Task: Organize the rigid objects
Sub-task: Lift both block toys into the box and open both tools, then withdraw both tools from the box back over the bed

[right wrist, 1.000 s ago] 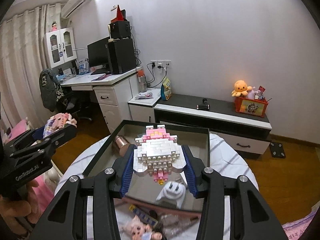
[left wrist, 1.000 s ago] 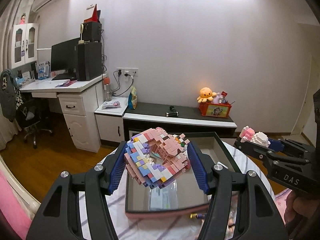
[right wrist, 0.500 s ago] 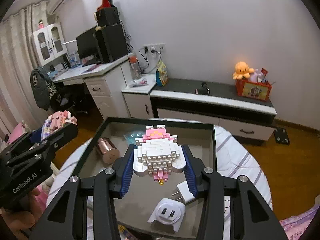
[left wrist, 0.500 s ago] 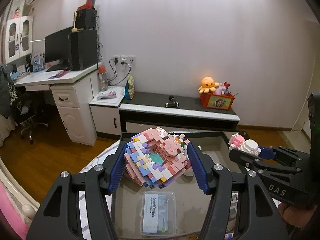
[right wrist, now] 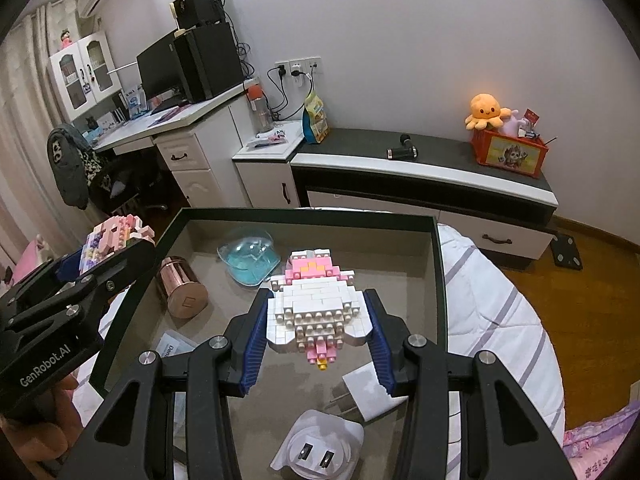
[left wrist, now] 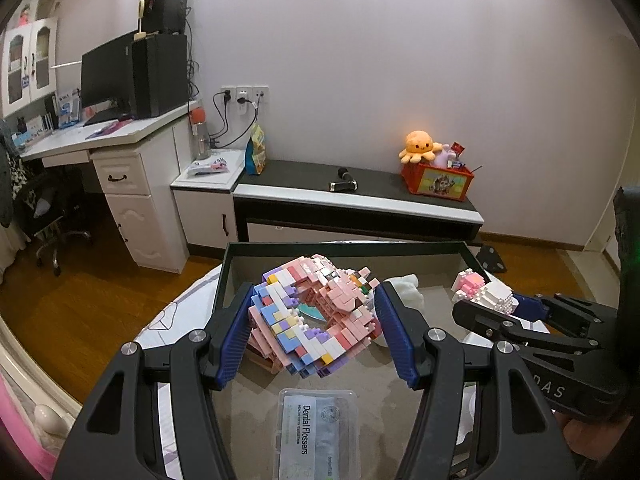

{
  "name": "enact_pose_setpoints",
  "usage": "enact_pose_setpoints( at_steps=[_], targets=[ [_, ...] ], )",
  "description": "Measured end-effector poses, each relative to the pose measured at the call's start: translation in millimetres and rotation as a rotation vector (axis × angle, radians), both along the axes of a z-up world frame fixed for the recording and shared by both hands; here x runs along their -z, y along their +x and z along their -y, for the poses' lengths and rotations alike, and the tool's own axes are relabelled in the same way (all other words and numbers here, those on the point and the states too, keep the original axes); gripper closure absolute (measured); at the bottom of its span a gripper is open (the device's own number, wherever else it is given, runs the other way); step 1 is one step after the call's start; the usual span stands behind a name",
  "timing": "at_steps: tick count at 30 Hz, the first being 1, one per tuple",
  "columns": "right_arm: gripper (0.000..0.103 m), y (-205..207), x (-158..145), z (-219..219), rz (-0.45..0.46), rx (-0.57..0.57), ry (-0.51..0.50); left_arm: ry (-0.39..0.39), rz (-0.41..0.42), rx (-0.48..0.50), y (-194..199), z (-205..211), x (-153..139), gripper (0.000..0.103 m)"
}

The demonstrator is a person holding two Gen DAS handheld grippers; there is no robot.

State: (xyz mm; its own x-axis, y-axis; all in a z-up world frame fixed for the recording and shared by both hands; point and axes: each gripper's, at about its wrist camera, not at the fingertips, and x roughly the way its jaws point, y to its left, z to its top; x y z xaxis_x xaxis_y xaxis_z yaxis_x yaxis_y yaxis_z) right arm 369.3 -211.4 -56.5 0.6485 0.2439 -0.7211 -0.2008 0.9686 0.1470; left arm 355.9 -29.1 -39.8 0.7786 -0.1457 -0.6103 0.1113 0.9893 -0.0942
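My left gripper [left wrist: 312,334] clamps the pastel block model [left wrist: 314,316] above the tray [left wrist: 344,249], over the floss box [left wrist: 316,428]. My right gripper [right wrist: 318,342] clamps the white/pink block figure [right wrist: 316,308] above adapter [right wrist: 316,452] & charger [right wrist: 366,394]; copper can [right wrist: 182,290], blue bowl [right wrist: 248,260] farther in.

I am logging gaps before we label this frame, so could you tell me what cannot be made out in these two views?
- Dental flossers box: left wrist view, its near end is cut off by the bottom edge; the small print is too small to read.
- White plug adapter: right wrist view, partly cut off by the bottom edge.
- Tray floor under the white brick figure: hidden by the figure and right gripper.
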Motion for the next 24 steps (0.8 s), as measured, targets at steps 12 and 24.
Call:
enact_pose_setpoints(
  at_steps=[12,24],
  targets=[
    [0.000,-10,-4,10,0.002,0.053,0.012,0.011,0.032,-0.030,-24,-7,-14,0.002],
    [0.000,-64,-26,24,0.077,0.105,0.044,0.001,0.113,-0.050,-92,-16,-43,0.000]
  ],
)
